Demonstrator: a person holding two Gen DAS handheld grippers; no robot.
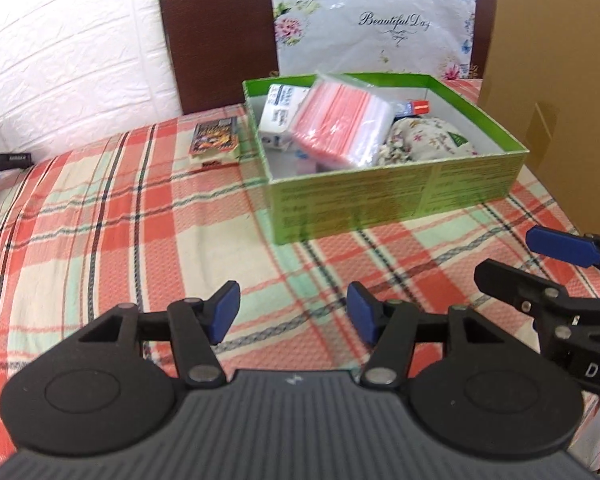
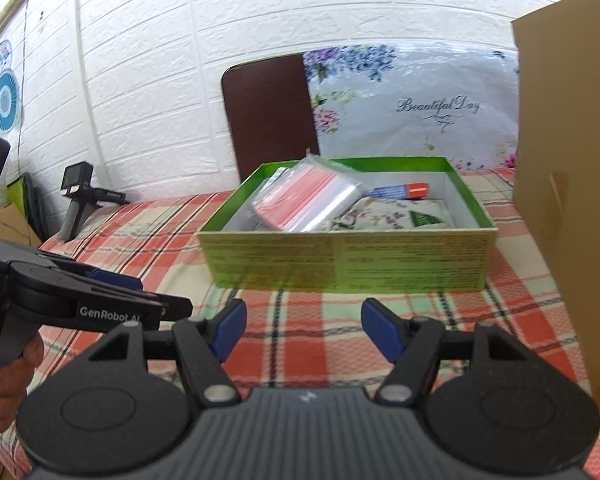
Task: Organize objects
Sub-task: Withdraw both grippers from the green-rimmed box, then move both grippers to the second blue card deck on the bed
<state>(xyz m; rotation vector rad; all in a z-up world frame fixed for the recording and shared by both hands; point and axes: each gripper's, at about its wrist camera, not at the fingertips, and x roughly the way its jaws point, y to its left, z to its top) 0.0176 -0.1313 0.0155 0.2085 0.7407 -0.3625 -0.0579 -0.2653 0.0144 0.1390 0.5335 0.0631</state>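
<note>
Nearest the lens, the left gripper [image 1: 292, 314] is held over the red, cream and mint plaid cloth [image 1: 100, 220], its blue-padded jaws parted with nothing between them. The right gripper [image 2: 302, 330] is likewise held with its jaws apart and empty above the same cloth; in the left wrist view it is cut off at the right edge, so only one blue pad and part of its black linkage are seen.

Beyond both grippers an open shallow green cardboard box [image 1: 396, 200] with a white interior is set on the cloth. Inside it are seen a clear plastic bundle of red-striped zip bags [image 1: 336, 124] leaning on a white printed carton [image 1: 278, 112], a cream floral fabric pouch [image 1: 424, 140] at the right, and a small blue and red packet [image 1: 414, 108] against the far wall. Just beside the box's left wall, on the cloth, a small dark printed packet [image 1: 214, 138] is laid; its print is too blurred to read.

Farther back, a dark brown rounded panel [image 1: 220, 36] and a floral plastic sheet lettered "Beautiful Day" [image 1: 380, 20] are stood against the white brick-pattern wall [image 1: 68, 40]. A tan cardboard panel [image 1: 552, 92] is cropped at the right. A black handled device [image 2: 80, 196] is seen at the far left edge.
</note>
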